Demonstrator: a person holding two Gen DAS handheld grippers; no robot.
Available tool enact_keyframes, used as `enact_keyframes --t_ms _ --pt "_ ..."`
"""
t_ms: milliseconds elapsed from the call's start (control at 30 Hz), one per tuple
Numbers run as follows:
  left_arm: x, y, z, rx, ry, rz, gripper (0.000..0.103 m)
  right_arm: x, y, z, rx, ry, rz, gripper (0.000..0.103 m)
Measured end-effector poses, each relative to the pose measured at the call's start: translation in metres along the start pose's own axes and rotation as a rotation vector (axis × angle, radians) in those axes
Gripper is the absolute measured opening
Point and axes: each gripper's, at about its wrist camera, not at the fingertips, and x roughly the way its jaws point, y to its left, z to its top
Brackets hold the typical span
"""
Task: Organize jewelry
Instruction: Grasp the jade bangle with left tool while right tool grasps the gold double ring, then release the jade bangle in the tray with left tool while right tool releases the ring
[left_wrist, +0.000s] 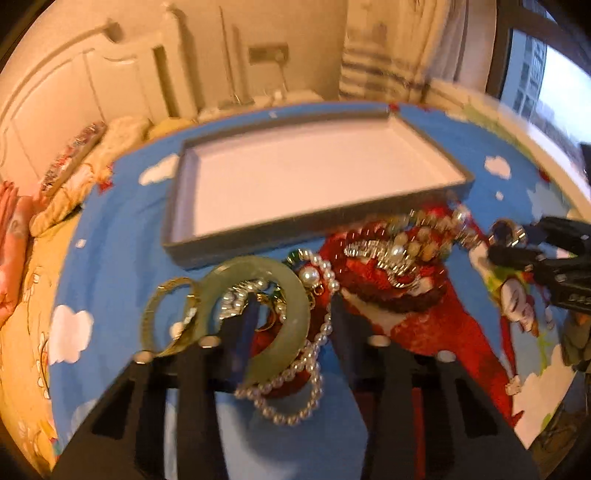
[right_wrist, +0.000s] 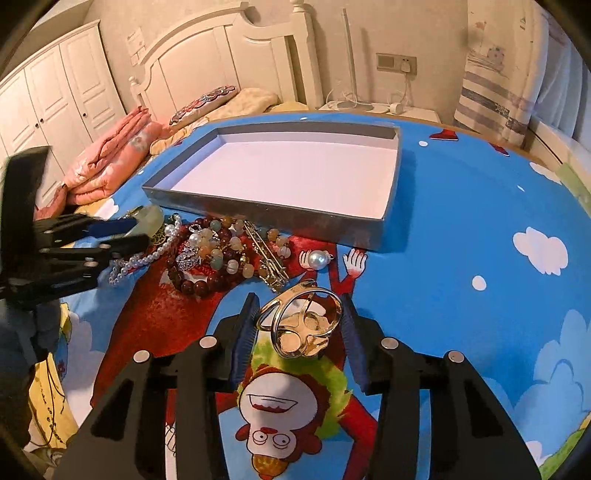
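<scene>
Grey cardboard forms the shallow tray lying on the blue cartoon bedsheet; its white floor holds nothing. All the jewelry sits outside it, just in front of its near wall: a heap of bead bracelets, a pearl strand, a gold bangle and a loose pearl earring. The left gripper has its jaws clamped on a pale green bangle, one finger inside the ring. The right gripper holds a gold ring between its jaws, both pads against it, above the sheet.
</scene>
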Motion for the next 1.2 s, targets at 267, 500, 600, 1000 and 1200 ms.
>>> enact_keyframes --t_ms 267,500,600,1000,1200 --pt "-0.011 0.027 -0.003 -0.129 -0.038 -0.192 0.015 -0.005 -0.003 -0.001 0.029 -0.026 0.031 0.044" --pt "-0.041 0.056 -0.008 -0.298 -0.122 -0.378 0.015 -0.018 -0.007 0.004 0.077 -0.076 0.097 0.044" --pt "-0.051 0.058 -0.003 -0.342 -0.171 -0.445 0.015 -0.021 -0.005 0.009 0.072 -0.091 0.094 0.044" --pt "-0.036 0.068 0.048 -0.401 -0.229 -0.441 0.015 -0.010 -0.001 0.055 0.012 -0.122 0.041 0.044" --pt "-0.014 0.064 0.081 -0.370 -0.234 -0.341 0.015 0.019 -0.008 0.082 0.009 -0.096 0.004 0.044"
